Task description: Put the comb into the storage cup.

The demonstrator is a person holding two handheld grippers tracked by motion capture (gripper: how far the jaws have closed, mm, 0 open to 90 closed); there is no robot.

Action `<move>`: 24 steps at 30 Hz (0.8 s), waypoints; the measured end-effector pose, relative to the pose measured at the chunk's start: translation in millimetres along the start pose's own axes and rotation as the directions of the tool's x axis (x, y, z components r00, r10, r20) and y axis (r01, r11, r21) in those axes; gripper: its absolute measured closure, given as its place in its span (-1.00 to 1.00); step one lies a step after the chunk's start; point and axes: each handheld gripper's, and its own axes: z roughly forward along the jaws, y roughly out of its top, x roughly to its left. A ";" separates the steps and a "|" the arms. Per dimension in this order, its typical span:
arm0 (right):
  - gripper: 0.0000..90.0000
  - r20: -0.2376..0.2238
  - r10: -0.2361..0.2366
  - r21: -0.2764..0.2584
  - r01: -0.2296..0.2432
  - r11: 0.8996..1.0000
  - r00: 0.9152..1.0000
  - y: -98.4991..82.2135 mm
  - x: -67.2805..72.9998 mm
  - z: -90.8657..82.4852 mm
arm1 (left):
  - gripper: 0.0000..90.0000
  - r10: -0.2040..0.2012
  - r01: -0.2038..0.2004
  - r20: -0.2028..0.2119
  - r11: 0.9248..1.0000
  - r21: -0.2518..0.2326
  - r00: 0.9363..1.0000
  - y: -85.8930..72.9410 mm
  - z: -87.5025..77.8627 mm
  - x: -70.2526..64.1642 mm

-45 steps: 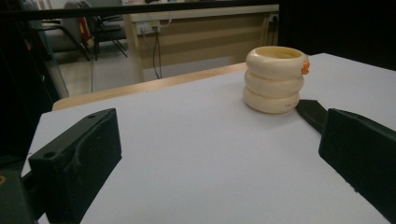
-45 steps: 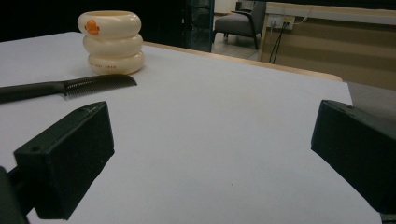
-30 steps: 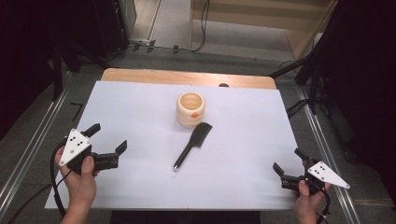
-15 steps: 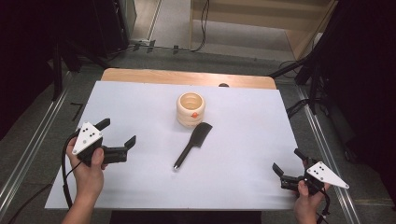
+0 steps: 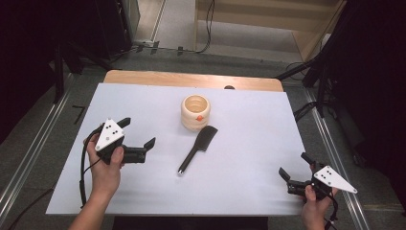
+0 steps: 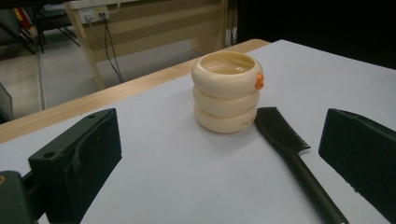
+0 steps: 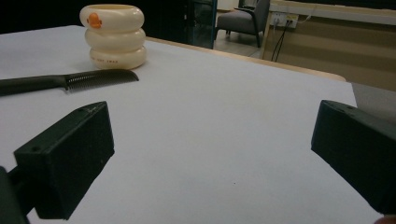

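A cream ringed pot with an orange spot stands at the middle back of the white sheet. Just in front of it lies a black comb, handle towards me, teeth end near the pot. My left gripper hovers left of the comb, open and holding nothing. In the left gripper view the pot and comb lie ahead between its wide-apart jaws. My right gripper rests near the front right corner, open and holding nothing. The right gripper view has the pot and comb far off at the upper left.
The white sheet covers a wooden table whose bare strip runs along the back. A small dark knob sits at that back edge. Metal rails flank the table, and cables lie on the floor beyond.
My left gripper has moved right and away from me, closer to the comb. The right gripper, the pot and the comb have stayed put.
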 end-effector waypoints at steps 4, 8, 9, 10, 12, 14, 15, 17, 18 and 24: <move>-1.00 0.000 -0.003 0.002 0.003 1.000 1.000 0.0 0.2 0.1 | -1.00 0.006 -0.006 0.013 1.000 0.011 1.000 3.6 8.7 -5.0; -1.00 0.000 -0.005 0.002 0.005 1.000 1.000 0.0 0.2 0.2 | -1.00 0.008 -0.009 0.030 1.000 0.016 1.000 6.0 15.4 -9.2; -1.00 0.000 -0.004 0.002 0.004 1.000 1.000 0.0 0.3 0.2 | -1.00 0.014 -0.015 0.033 1.000 0.019 0.999 6.7 17.3 -10.5; -1.00 0.000 -0.005 0.003 0.005 1.000 1.000 0.1 0.3 0.2 | -1.00 0.015 -0.016 0.031 1.000 0.023 0.999 7.1 18.3 -11.5; -1.00 0.000 -0.007 0.004 0.007 1.000 1.000 0.0 0.4 0.3 | -1.00 0.011 -0.012 0.033 1.000 0.027 0.999 8.4 21.6 -13.8; -1.00 -0.001 -0.007 0.004 0.007 1.000 1.000 0.1 0.4 0.3 | -1.00 0.017 -0.018 0.033 0.999 0.033 0.999 9.9 24.3 -15.2; -1.00 -0.001 -0.007 0.004 0.007 1.000 1.000 0.1 0.5 0.3 | -1.00 0.015 -0.016 0.035 0.999 0.035 0.999 10.6 25.9 -16.2; -1.00 -0.001 -0.011 0.003 0.011 1.000 1.000 0.1 0.3 0.5 | -1.00 0.013 -0.015 0.039 0.999 0.046 0.999 11.8 29.3 -17.6; -1.00 -0.001 -0.012 0.004 0.012 1.000 1.000 0.0 0.3 0.5 | -1.00 0.014 -0.016 0.041 0.999 0.050 0.999 12.2 31.3 -18.3; -1.00 -0.004 -0.013 0.006 0.013 1.000 1.000 0.1 0.3 0.7 | -1.00 0.005 -0.009 0.051 0.996 0.088 0.999 13.4 45.3 -24.8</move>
